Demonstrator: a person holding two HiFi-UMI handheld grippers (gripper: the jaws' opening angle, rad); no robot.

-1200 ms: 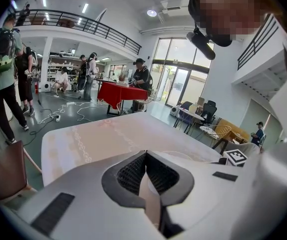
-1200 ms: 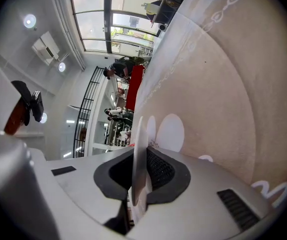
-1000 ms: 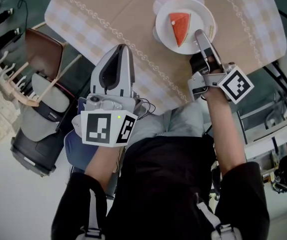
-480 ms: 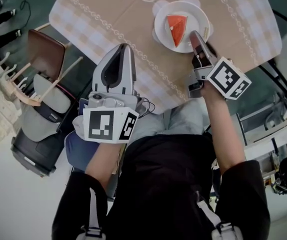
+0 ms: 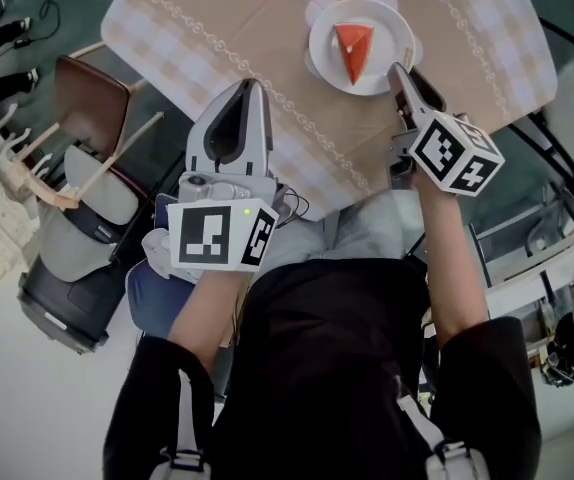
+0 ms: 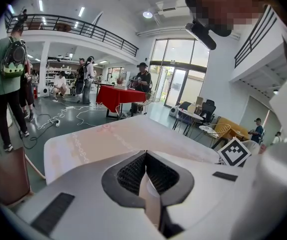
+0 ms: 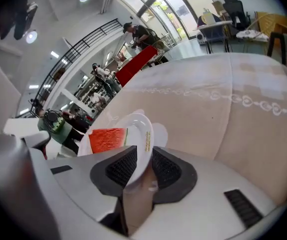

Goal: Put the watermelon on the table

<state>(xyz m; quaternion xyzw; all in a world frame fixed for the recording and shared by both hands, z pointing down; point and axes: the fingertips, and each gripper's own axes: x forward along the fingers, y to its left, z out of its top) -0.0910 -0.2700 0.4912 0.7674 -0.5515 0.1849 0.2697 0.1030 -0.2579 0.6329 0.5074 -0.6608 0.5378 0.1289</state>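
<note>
A red watermelon wedge (image 5: pixel 352 50) lies on a white plate (image 5: pixel 392 30) that rests on the beige checked tablecloth (image 5: pixel 467 28). My right gripper (image 5: pixel 400 71) is shut on the plate's near rim. In the right gripper view the plate (image 7: pixel 142 129) passes edge-on between the jaws of the right gripper (image 7: pixel 142 160), with the watermelon (image 7: pixel 106 139) just left of them. My left gripper (image 5: pixel 249 90) hangs over the table's near edge, shut with nothing in it. The left gripper (image 6: pixel 146 157) shows closed jaws above the tablecloth (image 6: pixel 108 136).
A brown-seated chair (image 5: pixel 87 103) and a wooden rack (image 5: pixel 42 173) stand left of the table. A grey and black seat (image 5: pixel 67 288) sits below them. Several people (image 6: pixel 8 69) and a red-covered table (image 6: pixel 114 95) are far off in the hall.
The right hand has tilted, and its marker cube has swung up towards the plate. The plate with the watermelon has shifted slightly up and left in the view. The left gripper has barely moved.
</note>
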